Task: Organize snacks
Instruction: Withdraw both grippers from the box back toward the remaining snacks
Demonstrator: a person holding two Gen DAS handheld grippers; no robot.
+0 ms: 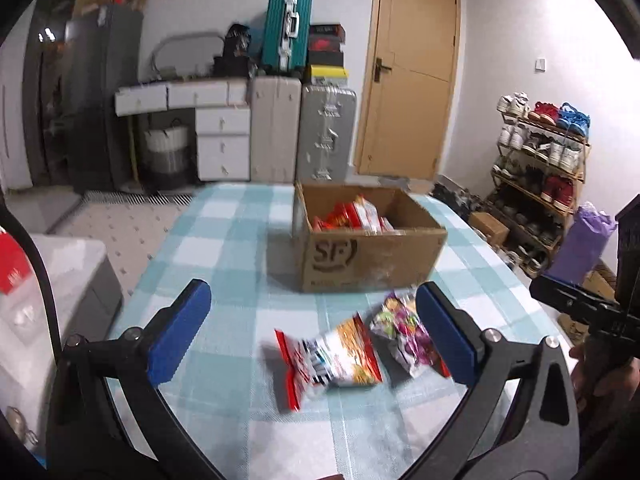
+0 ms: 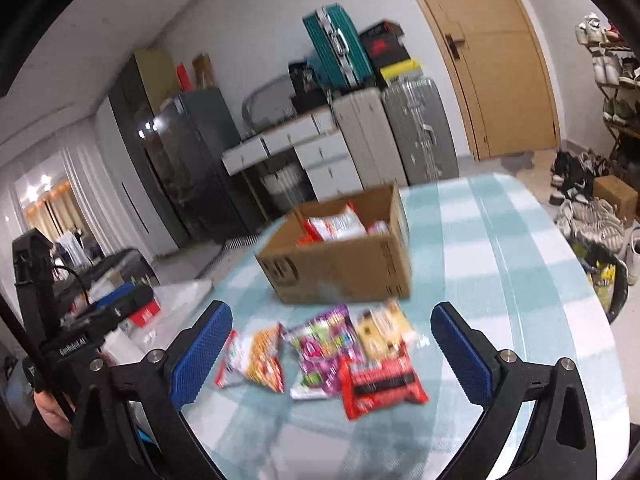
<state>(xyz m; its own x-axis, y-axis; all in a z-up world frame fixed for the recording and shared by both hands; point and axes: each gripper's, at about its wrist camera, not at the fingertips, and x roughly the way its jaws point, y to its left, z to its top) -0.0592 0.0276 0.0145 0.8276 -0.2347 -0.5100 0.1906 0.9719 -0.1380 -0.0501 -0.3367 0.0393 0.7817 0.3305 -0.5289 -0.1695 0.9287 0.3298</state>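
An open cardboard box (image 1: 372, 256) with red and white snack packets inside stands on the checked table; it also shows in the right wrist view (image 2: 340, 272). In front of it lie loose packets: an orange-white one (image 1: 336, 356) (image 2: 260, 356), a purple one (image 1: 400, 332) (image 2: 324, 348), a beige one (image 2: 384, 328) and a red-black one (image 2: 380, 384). My left gripper (image 1: 312, 328) is open and empty above the orange-white packet. My right gripper (image 2: 332, 352) is open and empty above the group of packets.
The table (image 1: 224, 240) has a light blue checked cloth. Beyond it stand drawers and suitcases (image 1: 304, 132), a door (image 1: 408, 72) and a shoe rack (image 1: 540, 168). The right-hand gripper's body (image 1: 584, 300) shows at the right edge of the left wrist view.
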